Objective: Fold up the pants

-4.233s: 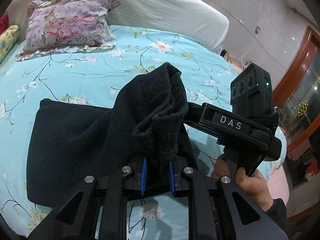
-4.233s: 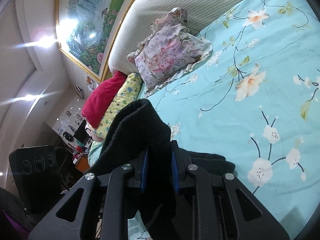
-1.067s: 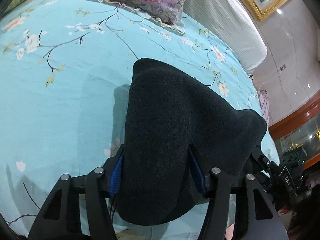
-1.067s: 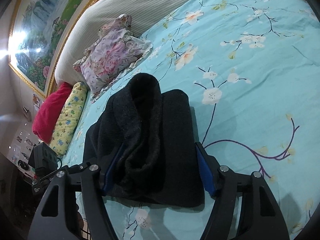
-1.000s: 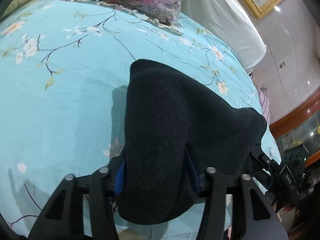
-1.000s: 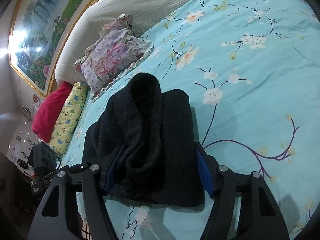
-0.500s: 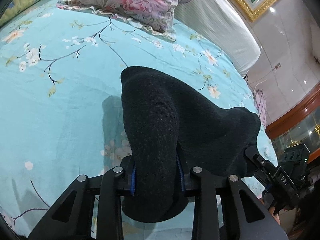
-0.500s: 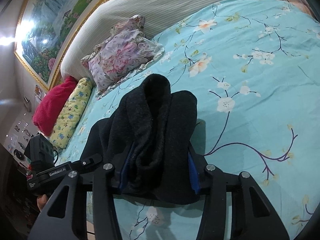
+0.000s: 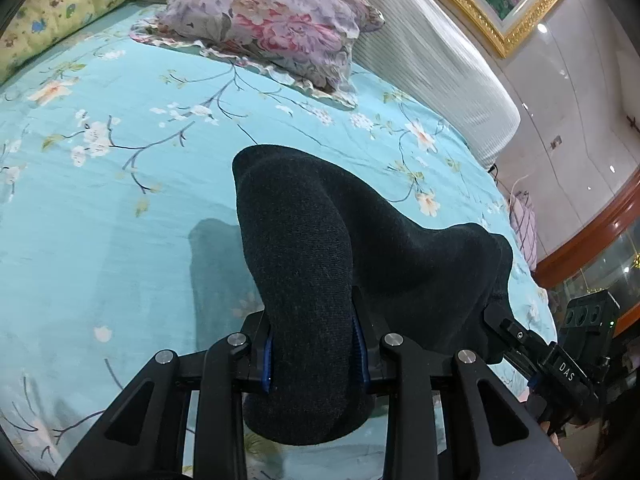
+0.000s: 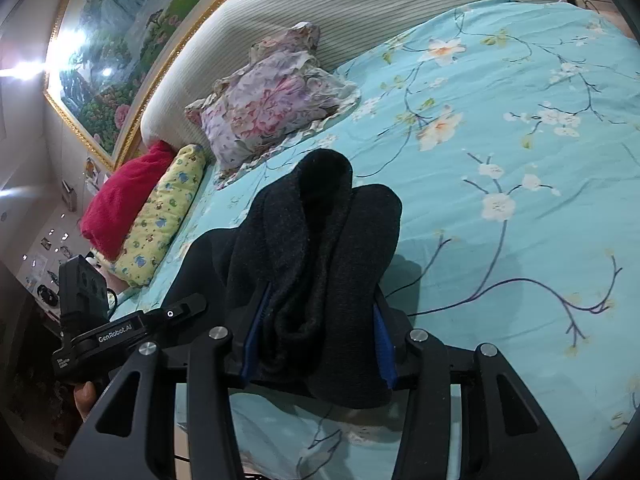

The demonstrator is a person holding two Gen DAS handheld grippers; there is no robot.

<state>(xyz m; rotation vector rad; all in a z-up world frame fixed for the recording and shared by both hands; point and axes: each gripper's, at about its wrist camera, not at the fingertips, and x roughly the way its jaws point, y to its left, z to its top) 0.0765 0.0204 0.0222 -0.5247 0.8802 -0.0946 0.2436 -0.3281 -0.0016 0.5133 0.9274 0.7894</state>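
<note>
The black pants [image 9: 320, 248] are bunched into a thick folded bundle above the turquoise floral bedsheet [image 9: 100, 208]. My left gripper [image 9: 314, 354] is shut on one end of the bundle, its blue pads pressed into the cloth. My right gripper [image 10: 316, 344] is shut on the other end of the pants [image 10: 316, 240], where several layers stick up between its fingers. The bundle hangs between the two grippers, lifted off the sheet and casting a shadow on it. The right gripper also shows at the right edge of the left wrist view [image 9: 560, 364].
A floral pillow [image 9: 272, 24] lies by the ribbed headboard [image 9: 440, 64]. A yellow pillow [image 10: 160, 216] and a red cushion [image 10: 124, 196] lie at the left of the bed. The bed's edge and a wooden cabinet [image 9: 592, 240] are at the right.
Both grippers were wide open around the bundle a second ago and have closed on it. The bundle has risen a little off the sheet.
</note>
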